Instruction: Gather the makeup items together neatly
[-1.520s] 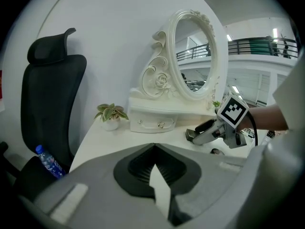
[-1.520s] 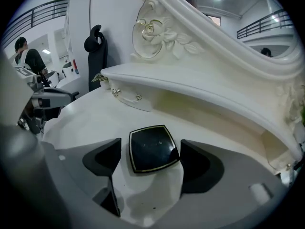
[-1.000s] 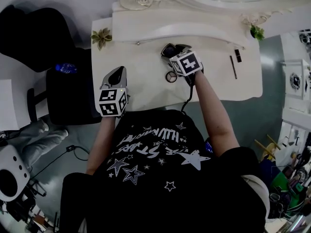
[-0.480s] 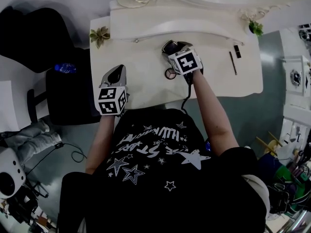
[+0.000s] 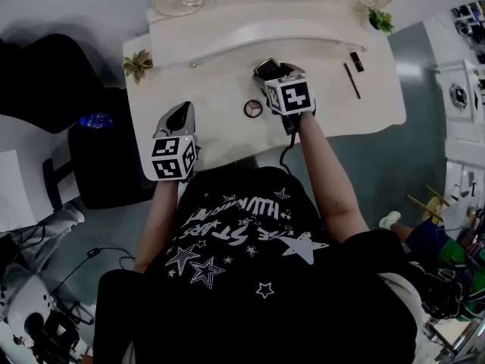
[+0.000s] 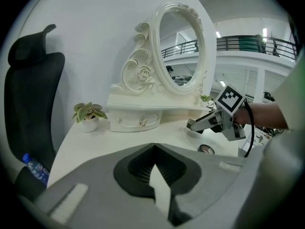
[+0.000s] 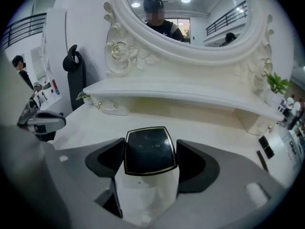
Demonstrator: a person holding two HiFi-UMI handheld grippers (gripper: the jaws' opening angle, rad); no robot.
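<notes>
While right gripper (image 7: 148, 162) pinches black square gold-edged compact case (image 7: 149, 150) between jaws, over middle of white dressing table (image 5: 220, 131), left gripper (image 6: 153, 171) hangs at table's near left edge, jaws pressed together, nothing between. Small round open compact (image 5: 252, 108) lies on tabletop just left of right gripper. Thin black pencil (image 5: 352, 80) and short black lipstick tube (image 5: 356, 61) lie side by side, well off to right, near back shelf. Small potted plant (image 5: 137, 64) at far left corner.
</notes>
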